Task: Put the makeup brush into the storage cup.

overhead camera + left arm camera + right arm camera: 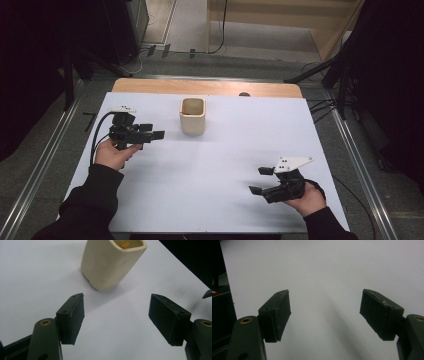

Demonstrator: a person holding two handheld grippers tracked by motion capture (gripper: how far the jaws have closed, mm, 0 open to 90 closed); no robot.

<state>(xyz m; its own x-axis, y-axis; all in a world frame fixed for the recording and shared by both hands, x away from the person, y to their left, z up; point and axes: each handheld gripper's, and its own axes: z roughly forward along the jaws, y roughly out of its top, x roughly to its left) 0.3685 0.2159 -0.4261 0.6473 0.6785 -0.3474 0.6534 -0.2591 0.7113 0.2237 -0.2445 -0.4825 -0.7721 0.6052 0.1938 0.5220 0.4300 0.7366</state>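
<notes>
A cream, square-mouthed cup (192,116) stands upright near the back middle of the white table sheet (215,160). In the left gripper view the cup (112,262) lies just ahead of the jaws, and a thin orange-yellow thing (124,244) shows inside its rim. My left gripper (152,131) is held left of the cup and points toward it, open (116,307) and empty. Open and empty too, my right gripper (260,180) hovers at the front right with only bare sheet between its jaws (325,307).
The sheet covers a wooden tabletop (205,87) whose far strip is bare. Metal rails (45,160) run along both sides of the table. Dark stands and cables (325,75) sit on the floor behind. A tip of the right gripper (207,293) shows in the left gripper view.
</notes>
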